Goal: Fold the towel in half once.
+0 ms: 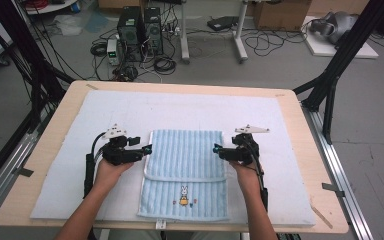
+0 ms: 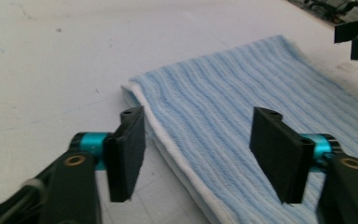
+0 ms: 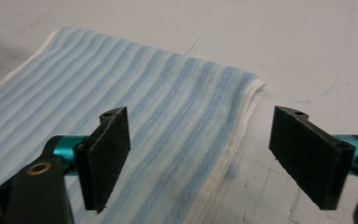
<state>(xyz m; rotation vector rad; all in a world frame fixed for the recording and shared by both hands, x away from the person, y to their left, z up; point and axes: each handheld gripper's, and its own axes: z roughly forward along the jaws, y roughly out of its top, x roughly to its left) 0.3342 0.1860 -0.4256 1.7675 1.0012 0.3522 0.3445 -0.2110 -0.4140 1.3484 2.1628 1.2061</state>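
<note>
A light-blue striped towel [image 1: 185, 172] with a white hem lies folded on the white mat, a small rabbit picture near its front edge. My left gripper [image 1: 147, 149] hovers at the towel's left edge, open, its jaws straddling the hem [image 2: 168, 140] with nothing gripped. At the right edge my right gripper [image 1: 215, 148] is open too, and the towel's folded corner [image 3: 249, 88] lies between and beyond its jaws. The left gripper [image 2: 205, 154] and right gripper [image 3: 200, 158] each show wide gaps in their own views.
A white mat [image 1: 80, 130] covers most of the wooden table [image 1: 300, 130]. Computer towers [image 1: 140, 30], cables and a desk leg stand on the floor beyond the far edge. Black frame struts [image 1: 330, 85] rise at both sides.
</note>
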